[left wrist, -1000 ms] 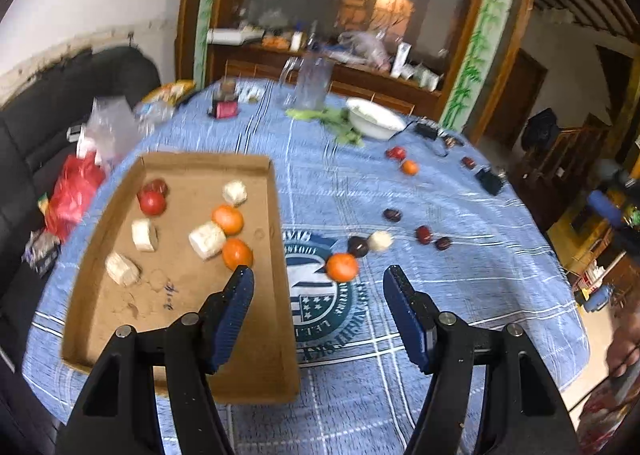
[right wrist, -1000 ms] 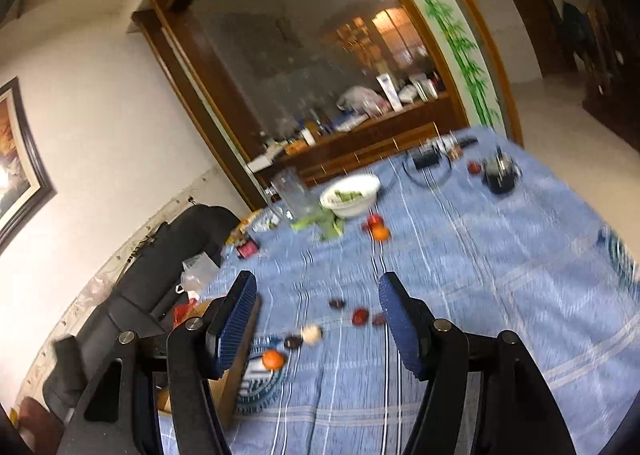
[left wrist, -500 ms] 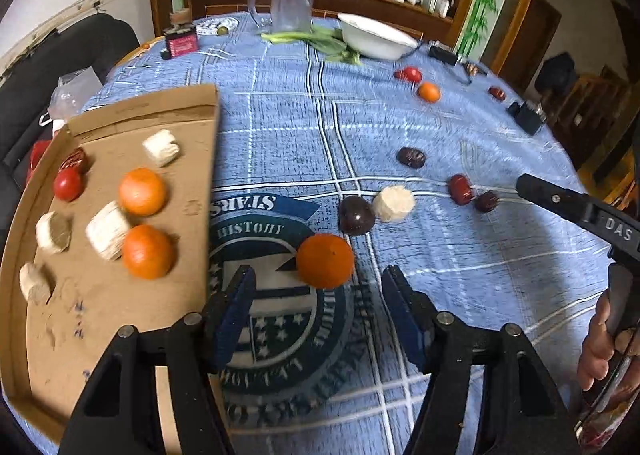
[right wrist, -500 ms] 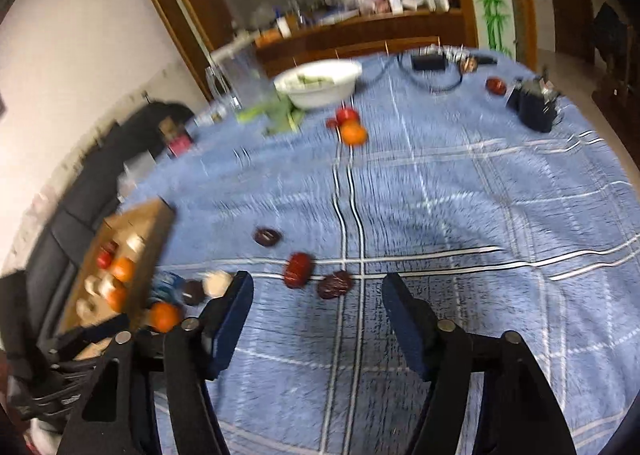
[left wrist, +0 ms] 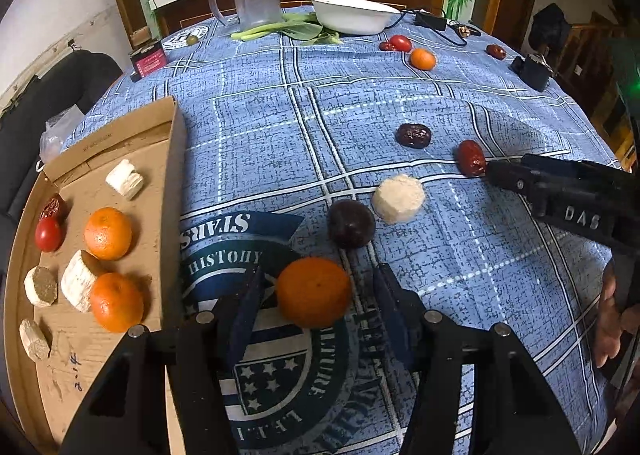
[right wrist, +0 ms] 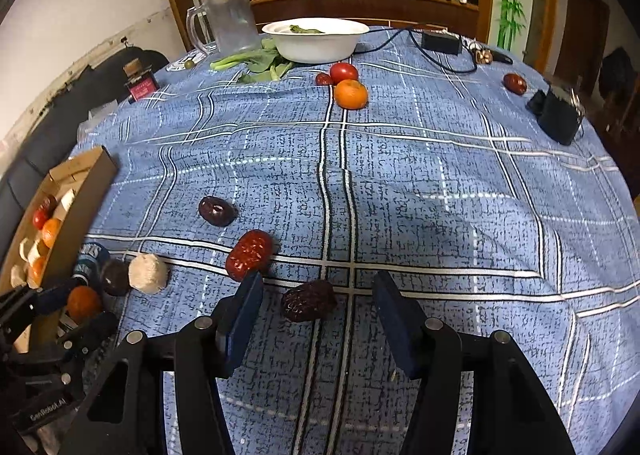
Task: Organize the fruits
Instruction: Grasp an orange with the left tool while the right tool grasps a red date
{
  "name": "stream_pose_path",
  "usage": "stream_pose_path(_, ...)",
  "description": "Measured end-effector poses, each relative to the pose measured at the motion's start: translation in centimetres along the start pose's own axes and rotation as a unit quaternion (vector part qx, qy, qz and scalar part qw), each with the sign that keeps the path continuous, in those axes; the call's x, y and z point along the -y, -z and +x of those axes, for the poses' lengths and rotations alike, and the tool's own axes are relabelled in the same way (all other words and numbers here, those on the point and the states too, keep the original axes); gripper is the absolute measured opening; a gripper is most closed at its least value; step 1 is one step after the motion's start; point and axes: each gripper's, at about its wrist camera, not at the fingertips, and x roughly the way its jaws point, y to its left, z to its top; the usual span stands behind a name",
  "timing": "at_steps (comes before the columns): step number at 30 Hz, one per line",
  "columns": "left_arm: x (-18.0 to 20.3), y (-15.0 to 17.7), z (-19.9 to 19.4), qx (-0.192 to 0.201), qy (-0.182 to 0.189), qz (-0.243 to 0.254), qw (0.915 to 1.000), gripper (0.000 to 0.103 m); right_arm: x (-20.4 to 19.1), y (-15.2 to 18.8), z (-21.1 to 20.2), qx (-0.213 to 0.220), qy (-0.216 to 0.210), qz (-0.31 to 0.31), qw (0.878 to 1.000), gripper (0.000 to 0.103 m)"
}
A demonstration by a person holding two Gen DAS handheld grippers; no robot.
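My left gripper (left wrist: 316,295) is open with an orange mandarin (left wrist: 313,292) between its jaws on the blue tablecloth. A dark plum (left wrist: 351,223) and a pale root chunk (left wrist: 398,199) lie just beyond it. The cardboard tray (left wrist: 170,191) to the left holds mandarins, a tomato and pale chunks. My right gripper (right wrist: 318,305) is open around a dark red date (right wrist: 308,300). A brighter red date (right wrist: 249,254) and another dark date (right wrist: 217,211) lie to its left front.
At the far side stand a white bowl (right wrist: 316,39), a glass jug (right wrist: 228,21), greens (right wrist: 256,63), a tomato (right wrist: 343,72) and a mandarin (right wrist: 351,94). A black box (right wrist: 558,117) and a date (right wrist: 514,83) sit at the right. A sofa lies left of the table.
Both grippers have come down and forward to the table. The left one now has the mandarin between its jaws and the right one has the dark date between its jaws.
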Motion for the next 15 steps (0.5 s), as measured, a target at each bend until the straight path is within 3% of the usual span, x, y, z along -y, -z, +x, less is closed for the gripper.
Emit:
stream_pose_path(4,-0.8,0.1,-0.3,0.008,-0.008,-0.016,0.9998,0.039,-0.6,0.3,-0.1,0.007,0.030,-0.026,0.999,0.046)
stream_pose_path(6,-1.4,0.1,-0.7,0.016,0.001,-0.030,0.9994,0.032,-0.4,0.5,-0.3,0.007,0.028,-0.025,0.999,0.029)
stream_pose_path(15,-2.3,1.4,-2.7,0.038,0.031,-0.056,0.9972,0.031,1.1,1.4,-2.6,0.028,-0.029,0.026,0.999,0.029)
